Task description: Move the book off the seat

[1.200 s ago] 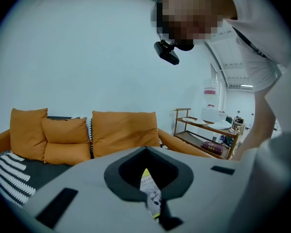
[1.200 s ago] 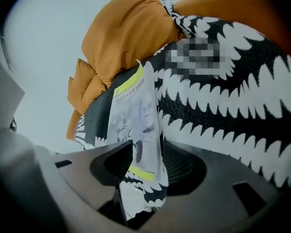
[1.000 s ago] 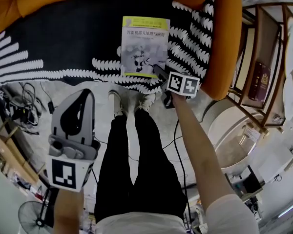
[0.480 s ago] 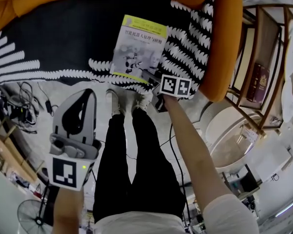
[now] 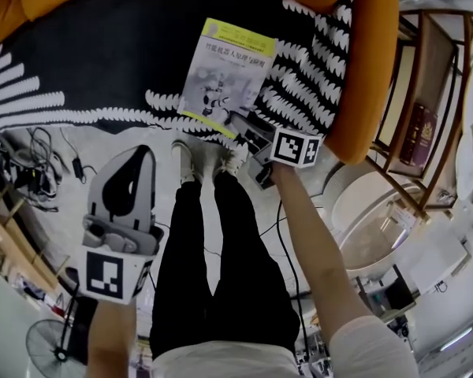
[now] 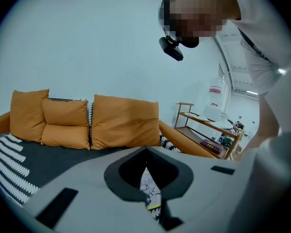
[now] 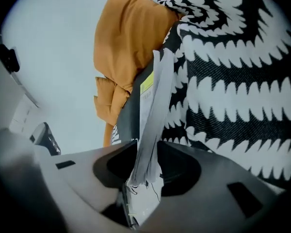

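Observation:
A book (image 5: 221, 73) with a white and yellow-green cover lies skewed on the sofa's dark seat (image 5: 102, 53). Its near right corner sits between the jaws of my right gripper (image 5: 251, 126). In the right gripper view the book (image 7: 153, 110) runs edge-on through the right gripper (image 7: 144, 152); the jaws have just been closing and now pinch it. My left gripper (image 5: 138, 151) hangs over the floor in front of the sofa, jaws together and empty. Through the thin slit of the left gripper (image 6: 146, 155) a strip of the book (image 6: 149, 191) shows.
The sofa has orange cushions (image 6: 123, 123) and a black-and-white patterned throw (image 5: 315, 61). A wooden shelf (image 5: 426, 124) and a round white table (image 5: 370, 227) stand to its right. The person's legs (image 5: 221, 266) stand before the seat. Cables (image 5: 39, 164) lie on the floor at left.
The book has swung askew on the seat, its near right corner drawn toward me. My right gripper has closed on that corner and rolled. The left gripper has stayed put.

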A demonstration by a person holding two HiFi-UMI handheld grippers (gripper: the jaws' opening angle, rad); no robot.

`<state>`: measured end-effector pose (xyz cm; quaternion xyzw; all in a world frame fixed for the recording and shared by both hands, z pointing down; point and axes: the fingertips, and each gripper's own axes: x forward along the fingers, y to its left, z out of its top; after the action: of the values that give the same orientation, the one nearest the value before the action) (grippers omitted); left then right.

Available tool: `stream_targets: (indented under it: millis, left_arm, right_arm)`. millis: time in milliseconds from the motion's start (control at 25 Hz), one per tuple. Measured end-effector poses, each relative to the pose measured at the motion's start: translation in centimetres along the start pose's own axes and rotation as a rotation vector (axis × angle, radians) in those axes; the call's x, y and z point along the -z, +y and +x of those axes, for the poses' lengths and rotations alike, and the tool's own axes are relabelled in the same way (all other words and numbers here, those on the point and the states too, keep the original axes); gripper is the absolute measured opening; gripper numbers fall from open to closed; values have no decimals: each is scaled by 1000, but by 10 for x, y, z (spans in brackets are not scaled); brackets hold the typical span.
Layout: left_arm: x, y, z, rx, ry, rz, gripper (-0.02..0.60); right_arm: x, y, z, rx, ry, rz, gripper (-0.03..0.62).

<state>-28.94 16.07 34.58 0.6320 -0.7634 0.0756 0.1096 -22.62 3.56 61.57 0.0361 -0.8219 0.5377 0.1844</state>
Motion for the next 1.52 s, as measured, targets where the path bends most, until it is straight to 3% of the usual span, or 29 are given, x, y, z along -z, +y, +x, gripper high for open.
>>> stream_targets:
  millis: [280,360,480,560,680,840,1040,1200,1520]
  left_arm:
    - [7,11,-8,-7,12,2,17]
    - [16,16,-10,-17,27,-3,17]
    - [24,20,-14,-29,36,-20,17]
    - [27,21,-18,-30,36,-24,17]
    - [27,18,-22,-26,31,-27,17]
    - [17,18,-24,-30,11,-14,17]
    - [11,25,-33,-44,0,-25,17]
    - [0,21,-39,-47,-18,-32,17]
    - [-33,24,-64,-59,-95,4,17]
  right_arm:
    - [7,-21,39,43,8,72,156]
    - [7,-33,47,79,1,82,201]
    - [2,-36,52,106,2,60,173]
    - [-2,-19,53,51,-9,36,127]
    - [-2,7,55,-25,-21,39,121]
    - [0,3,71,59,2,-10,115]
    - [-11,43,56,-35,-80,-19,103]
    - [-23,76,40,-56,-97,-76,95]
    - [-54,155,10,-210,-198,-58,95]
